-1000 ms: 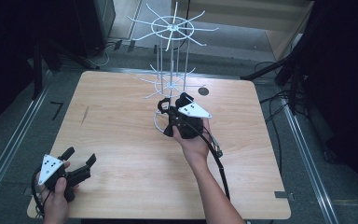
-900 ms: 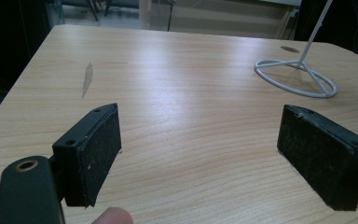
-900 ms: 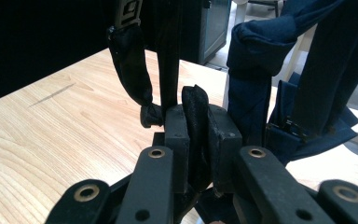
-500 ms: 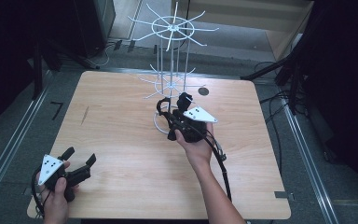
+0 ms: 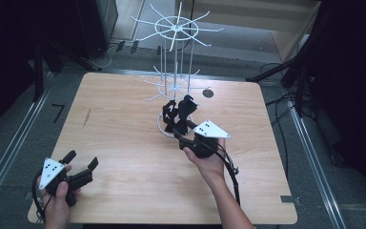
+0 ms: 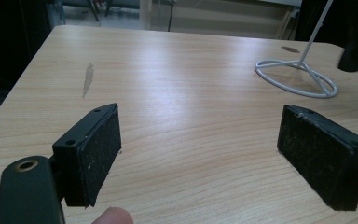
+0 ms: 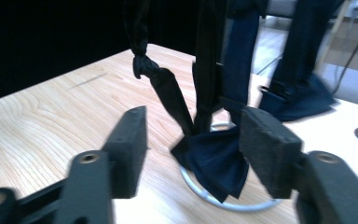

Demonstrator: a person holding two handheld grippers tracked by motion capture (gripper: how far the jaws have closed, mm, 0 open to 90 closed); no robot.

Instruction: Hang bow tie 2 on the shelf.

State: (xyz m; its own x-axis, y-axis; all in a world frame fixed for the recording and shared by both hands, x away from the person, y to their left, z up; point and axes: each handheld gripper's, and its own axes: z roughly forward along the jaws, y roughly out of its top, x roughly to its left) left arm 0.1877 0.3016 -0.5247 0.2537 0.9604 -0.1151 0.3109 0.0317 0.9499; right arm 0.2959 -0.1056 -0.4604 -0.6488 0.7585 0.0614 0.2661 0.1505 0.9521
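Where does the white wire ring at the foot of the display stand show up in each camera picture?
High view: base ring mid-table, partly behind hanging dark bow ties.
Left gripper view: base ring upper right, beyond the open jaws.
Right gripper view: base ring bottom centre, under a bow tie.
Shared landmark: wooden table.

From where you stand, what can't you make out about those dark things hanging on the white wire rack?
- Which hooks carry the dark ties: cut off by the top edge of the right gripper view.
- What kind they are: too small and dark in the high view.
- How many hang there: they overlap.
- The rack base: partly hidden behind the ties.
- The right tool, just opening, is blurred.
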